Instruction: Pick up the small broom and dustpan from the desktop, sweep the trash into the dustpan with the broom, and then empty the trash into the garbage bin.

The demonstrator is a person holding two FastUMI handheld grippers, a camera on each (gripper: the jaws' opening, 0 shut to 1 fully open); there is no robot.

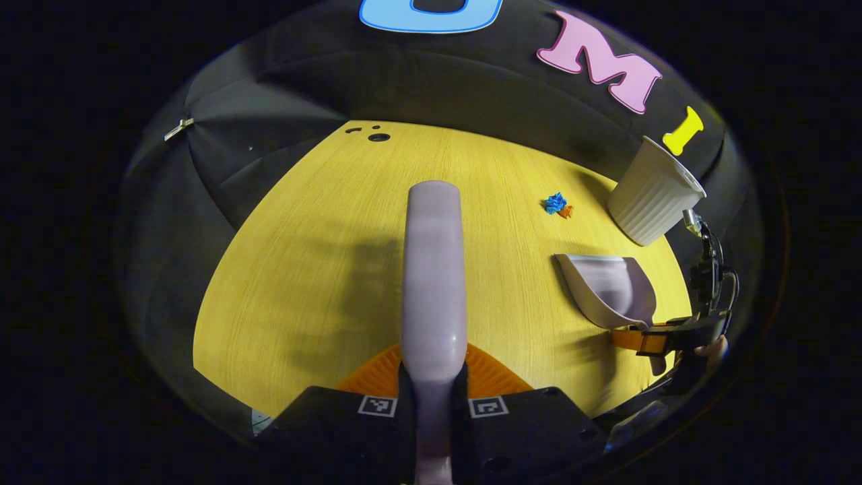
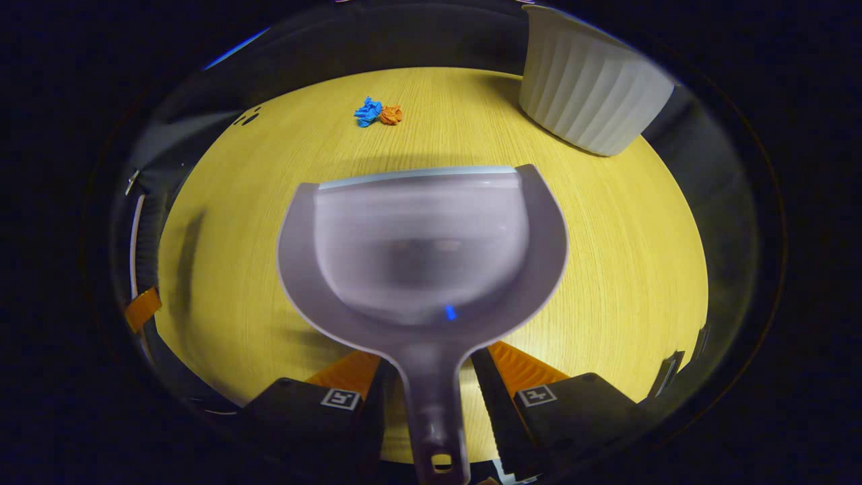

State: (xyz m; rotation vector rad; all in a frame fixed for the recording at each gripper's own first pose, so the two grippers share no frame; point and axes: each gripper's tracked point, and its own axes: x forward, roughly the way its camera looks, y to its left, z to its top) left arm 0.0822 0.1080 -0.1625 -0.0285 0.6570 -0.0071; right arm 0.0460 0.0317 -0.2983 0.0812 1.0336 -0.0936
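My left gripper (image 1: pixel 434 369) is shut on a pale lilac small broom (image 1: pixel 434 269), which juts forward over the yellow desktop (image 1: pixel 303 269). To its right the matching dustpan (image 1: pixel 609 289) hangs in the other gripper (image 1: pixel 663 340). In the right gripper view my right gripper (image 2: pixel 431 369) is shut on the dustpan's handle (image 2: pixel 434 411), and the pan (image 2: pixel 424 242) is empty, its lip pointing away. Ahead and to the left of the lip lie a blue paper scrap (image 2: pixel 368 112) and an orange one (image 2: pixel 391 115), touching each other. The same scraps (image 1: pixel 557 205) lie beyond the dustpan in the left gripper view.
A white ribbed garbage bin (image 2: pixel 592 87) stands at the far right of the desktop (image 2: pixel 626 256), close to the scraps; it also shows in the left gripper view as the bin (image 1: pixel 652 195). Small holes (image 1: pixel 379 137) mark the desktop's far edge. A hand (image 1: pixel 714 350) holds the other gripper.
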